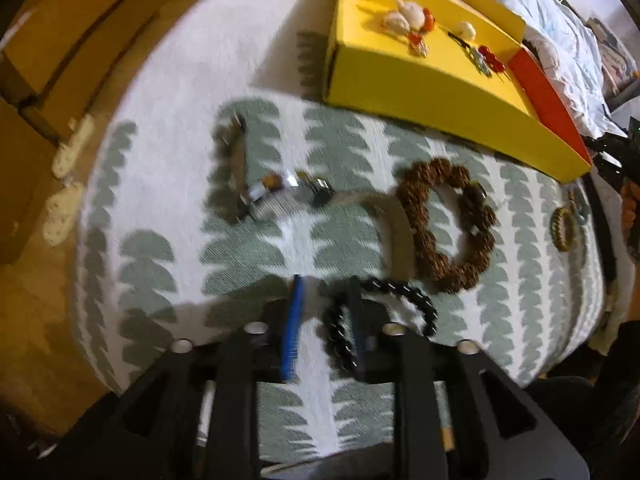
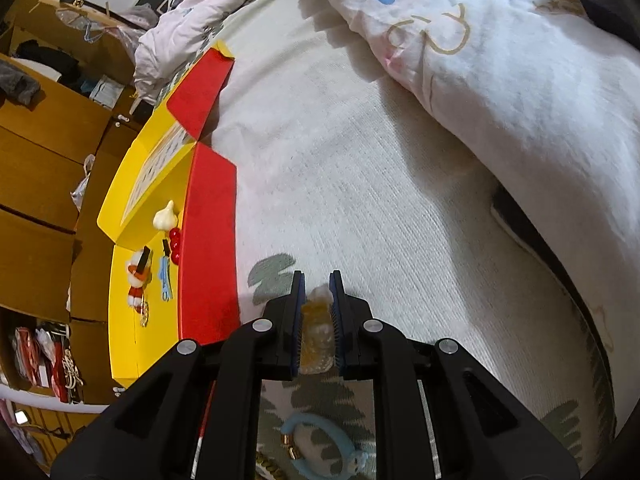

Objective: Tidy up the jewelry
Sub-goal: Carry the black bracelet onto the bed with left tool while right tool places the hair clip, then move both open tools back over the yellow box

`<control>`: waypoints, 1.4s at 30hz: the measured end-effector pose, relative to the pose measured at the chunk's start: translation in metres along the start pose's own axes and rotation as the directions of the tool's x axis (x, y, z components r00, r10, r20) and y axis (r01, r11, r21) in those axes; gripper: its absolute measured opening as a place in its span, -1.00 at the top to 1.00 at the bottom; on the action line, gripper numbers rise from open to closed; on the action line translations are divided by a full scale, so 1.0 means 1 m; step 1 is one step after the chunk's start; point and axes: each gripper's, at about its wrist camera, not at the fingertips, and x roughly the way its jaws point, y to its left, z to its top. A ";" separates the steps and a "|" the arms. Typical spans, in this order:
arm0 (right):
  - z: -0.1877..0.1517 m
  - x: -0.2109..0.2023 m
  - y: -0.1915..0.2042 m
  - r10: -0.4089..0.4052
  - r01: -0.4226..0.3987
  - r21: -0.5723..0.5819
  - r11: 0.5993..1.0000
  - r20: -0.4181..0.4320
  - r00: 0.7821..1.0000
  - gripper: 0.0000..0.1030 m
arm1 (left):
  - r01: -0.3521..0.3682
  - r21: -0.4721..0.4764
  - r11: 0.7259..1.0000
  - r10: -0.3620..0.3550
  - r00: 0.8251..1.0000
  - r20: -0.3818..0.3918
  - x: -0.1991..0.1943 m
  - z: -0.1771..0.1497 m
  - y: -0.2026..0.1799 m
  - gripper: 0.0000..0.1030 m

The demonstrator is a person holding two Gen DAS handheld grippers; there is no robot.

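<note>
Right wrist: right gripper (image 2: 317, 312) fingers clamp amber piece (image 2: 317, 338).

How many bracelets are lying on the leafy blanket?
4: a black one at the left gripper, a brown one beside it, a small gold one far right, and a blue one under the right gripper. More may be hidden.

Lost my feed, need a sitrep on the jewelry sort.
Left tongs open, straddling black bead bracelet. Right tongs shut on amber piece. Yellow box unobstructed.
</note>
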 end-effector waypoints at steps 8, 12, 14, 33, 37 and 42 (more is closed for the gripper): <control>0.000 0.007 0.001 -0.014 0.014 -0.004 1.000 -0.018 1.000 0.68 | 0.068 0.007 0.998 -0.069 0.996 0.063 -0.025 0.010 -0.012 -0.16; -0.007 0.009 0.001 -0.037 0.037 -0.009 0.999 -0.030 0.999 0.54 | 0.110 0.036 0.993 -0.113 0.990 0.081 -0.035 0.012 -0.028 -0.24; -0.010 0.003 0.001 -0.063 0.063 -0.009 0.998 -0.020 0.998 0.53 | 0.115 0.040 0.993 -0.118 0.989 0.088 -0.035 0.015 -0.034 -0.24; -0.041 -0.042 0.146 -0.055 0.114 -0.373 0.921 0.164 0.985 0.51 | 0.098 -0.012 0.995 -0.093 0.968 0.231 -0.048 0.114 -0.065 -0.57; -0.057 -0.005 0.196 -0.033 0.067 -0.474 0.878 0.080 0.996 0.51 | 0.083 -0.029 0.996 -0.077 0.985 0.157 -0.018 0.160 -0.074 -0.57; -0.064 0.038 0.225 -0.082 0.085 -0.529 0.844 0.028 0.996 0.51 | 0.030 -0.034 0.999 -0.028 0.998 0.060 0.030 0.188 -0.080 -0.57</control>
